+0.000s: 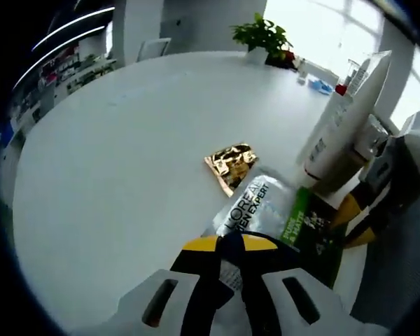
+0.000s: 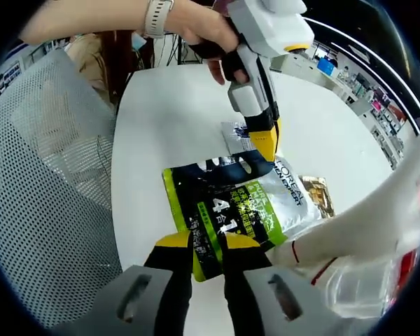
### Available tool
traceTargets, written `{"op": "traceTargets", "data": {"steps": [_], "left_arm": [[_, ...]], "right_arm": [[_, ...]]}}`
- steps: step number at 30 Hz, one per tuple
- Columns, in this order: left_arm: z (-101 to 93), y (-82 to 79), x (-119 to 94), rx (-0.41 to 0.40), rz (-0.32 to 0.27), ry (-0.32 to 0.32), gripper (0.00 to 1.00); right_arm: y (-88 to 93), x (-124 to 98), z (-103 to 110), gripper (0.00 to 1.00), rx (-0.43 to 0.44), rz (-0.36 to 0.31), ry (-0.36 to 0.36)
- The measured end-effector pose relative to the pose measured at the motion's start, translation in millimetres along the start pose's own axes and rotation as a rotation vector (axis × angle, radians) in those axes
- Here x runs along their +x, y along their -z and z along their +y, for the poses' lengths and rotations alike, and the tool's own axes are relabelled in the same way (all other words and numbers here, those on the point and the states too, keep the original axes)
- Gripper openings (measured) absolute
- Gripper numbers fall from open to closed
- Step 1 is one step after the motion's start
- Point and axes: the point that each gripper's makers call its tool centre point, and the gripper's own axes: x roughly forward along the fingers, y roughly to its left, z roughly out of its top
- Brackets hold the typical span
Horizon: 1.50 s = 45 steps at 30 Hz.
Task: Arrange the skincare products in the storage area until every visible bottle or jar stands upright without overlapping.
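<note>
Sachet (image 2: 234, 210) pinched at opposite ends by both grippers
Left gripper (image 1: 229, 246) and right gripper (image 2: 207, 246) are clenched on it; it should be kept taut and lifted clear of the white tube (image 1: 346, 122).

White round table (image 1: 126, 154), smooth and bare over most of its top. Lying flat on it near the middle: a silver, black and green sachet (image 1: 276, 213), with a small crumpled gold packet (image 1: 231, 164) just beyond its far corner, close but whether touching cannot be told. Standing just right of the sachet: a white tube (image 1: 343, 126), tilted. At the far edge: a potted green plant (image 1: 266, 38) and a few small items, too small to make out.
</note>
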Motion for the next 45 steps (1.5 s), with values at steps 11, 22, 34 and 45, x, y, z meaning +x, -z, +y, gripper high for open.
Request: {"op": "traceTargets", "data": {"steps": [11,22,34,45], "left_arm": [[-7.9,-8.8,-16,-0.005,-0.044,-0.029,0.1],[-37.3,-15.0,-51,0.019,-0.116,-0.042,0.11],[-61.0,-18.2,-79,0.041,-0.164,-0.079,0.11],[-76.9,-21.7,-95,0.06,-0.203,-0.098,0.14]], "right_arm": [[-0.5,0,0,0.17,0.01,0.0,-0.005],[-0.7,1,0,0.17,0.013,0.004,-0.013],[-1.4,-1,-1,0.19,-0.006,0.01,-0.006],[-26.1,-35,4,0.19,-0.01,-0.091,0.021]]}}
